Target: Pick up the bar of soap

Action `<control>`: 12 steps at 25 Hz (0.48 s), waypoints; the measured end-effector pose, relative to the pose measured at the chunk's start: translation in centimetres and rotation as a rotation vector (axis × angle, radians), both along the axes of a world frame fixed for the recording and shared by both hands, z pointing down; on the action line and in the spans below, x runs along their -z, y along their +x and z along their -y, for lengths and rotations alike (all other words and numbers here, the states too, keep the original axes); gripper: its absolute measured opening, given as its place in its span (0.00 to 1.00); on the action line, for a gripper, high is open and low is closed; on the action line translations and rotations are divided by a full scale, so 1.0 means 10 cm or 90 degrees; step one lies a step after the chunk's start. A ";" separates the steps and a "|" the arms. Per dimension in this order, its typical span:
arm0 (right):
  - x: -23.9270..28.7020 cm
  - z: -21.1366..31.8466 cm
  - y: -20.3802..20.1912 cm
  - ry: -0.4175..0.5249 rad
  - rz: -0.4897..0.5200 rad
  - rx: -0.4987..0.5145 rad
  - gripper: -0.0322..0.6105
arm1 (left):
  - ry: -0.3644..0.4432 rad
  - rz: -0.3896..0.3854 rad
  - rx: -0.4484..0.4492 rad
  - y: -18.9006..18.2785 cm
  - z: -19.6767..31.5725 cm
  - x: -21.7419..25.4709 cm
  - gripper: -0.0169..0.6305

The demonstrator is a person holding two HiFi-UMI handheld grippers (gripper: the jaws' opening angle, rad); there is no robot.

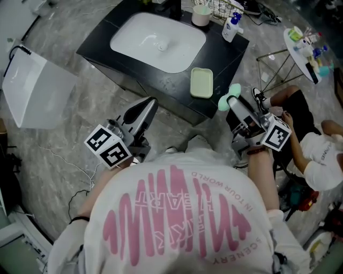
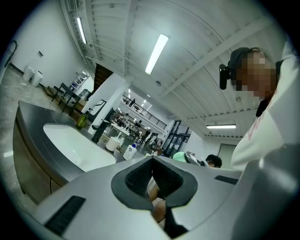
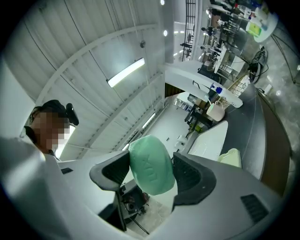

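A mint-green oval bar of soap (image 3: 151, 164) is clamped between the jaws of my right gripper (image 3: 151, 169), which is shut on it and tilted upward. From the head view the soap (image 1: 229, 96) shows at the tip of the right gripper (image 1: 233, 99), just off the front right corner of the black counter (image 1: 104, 32). An empty pale green soap dish (image 1: 202, 82) lies on that counter beside the white basin (image 1: 158, 42). My left gripper (image 1: 151, 104) hangs in front of the counter, jaws shut with nothing between them; in the left gripper view its pads (image 2: 138, 177) meet.
A white cup (image 1: 201, 15) and a pump bottle (image 1: 231, 28) stand at the counter's back. A round side table (image 1: 301, 47) with small items is at the right. A seated person (image 1: 316, 152) is close on the right. A white box (image 1: 32, 91) sits on the floor at left.
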State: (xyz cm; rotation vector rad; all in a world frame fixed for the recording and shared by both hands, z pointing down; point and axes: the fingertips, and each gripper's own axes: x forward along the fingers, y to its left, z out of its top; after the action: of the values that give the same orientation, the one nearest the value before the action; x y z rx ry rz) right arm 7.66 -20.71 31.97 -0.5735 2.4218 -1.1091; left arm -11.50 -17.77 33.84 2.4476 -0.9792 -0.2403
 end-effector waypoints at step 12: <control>0.04 -0.16 0.09 -0.016 0.107 -0.051 0.51 | 0.006 -0.006 -0.036 0.06 -0.11 0.00 0.04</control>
State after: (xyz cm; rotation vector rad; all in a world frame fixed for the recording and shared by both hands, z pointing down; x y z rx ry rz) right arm 8.60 -19.13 31.59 -0.5560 2.2260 -1.1093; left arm -10.90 -16.70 33.82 2.4766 -0.9061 -0.2384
